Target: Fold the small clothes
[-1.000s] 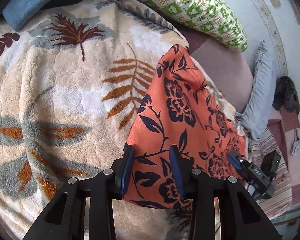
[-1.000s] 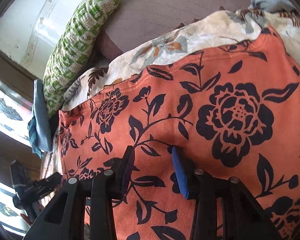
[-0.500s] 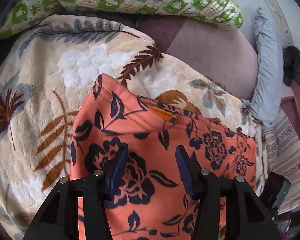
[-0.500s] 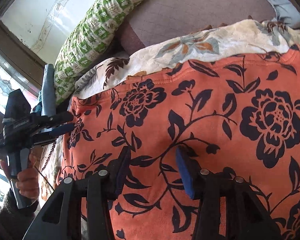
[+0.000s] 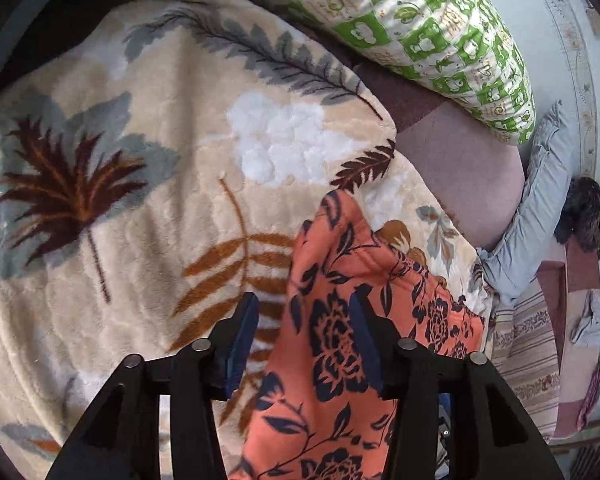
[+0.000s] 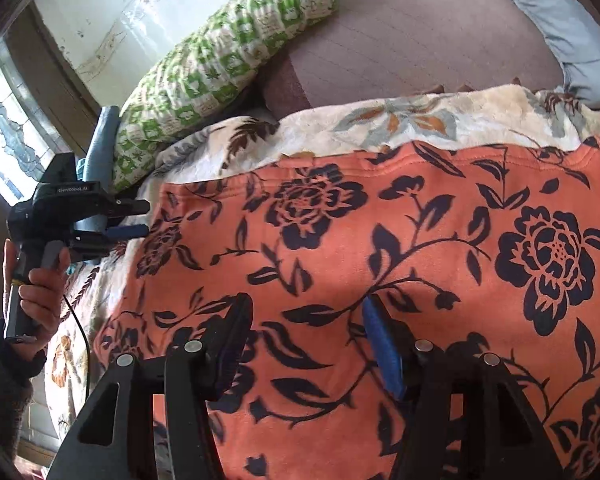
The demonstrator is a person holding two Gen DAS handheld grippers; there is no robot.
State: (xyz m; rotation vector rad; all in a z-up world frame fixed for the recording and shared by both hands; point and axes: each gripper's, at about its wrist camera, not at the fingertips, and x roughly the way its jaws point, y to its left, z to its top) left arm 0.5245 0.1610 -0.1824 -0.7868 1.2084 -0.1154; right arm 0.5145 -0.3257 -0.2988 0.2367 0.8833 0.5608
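On the leaf-patterned blanket (image 5: 148, 240), seen from the left wrist, the orange floral garment (image 5: 332, 344) lies flat with its near corner toward the green patterned pillow (image 5: 432, 40), which sits beyond the blanket's far edge. The left gripper (image 5: 304, 332) hovers over the garment's left border, one pad above bare blanket, the other above the cloth; its jaws are opening and press on nothing, which suggests a fold edge has just been laid down and let go. A grey cushion (image 5: 536, 216) rests past the blanket's right side. From the right wrist, the garment (image 6: 380, 240) spreads wide across the blanket (image 6: 400, 120), its hemmed edge running toward the pillow (image 6: 220, 60). The right gripper (image 6: 306, 332) hangs over the cloth's middle, its jaws opening with only flat fabric below them, nothing pinched. At the garment's left edge the left gripper (image 6: 134, 218) appears, released, held by the person's hand (image 6: 36, 292), likely positioned to square that side.
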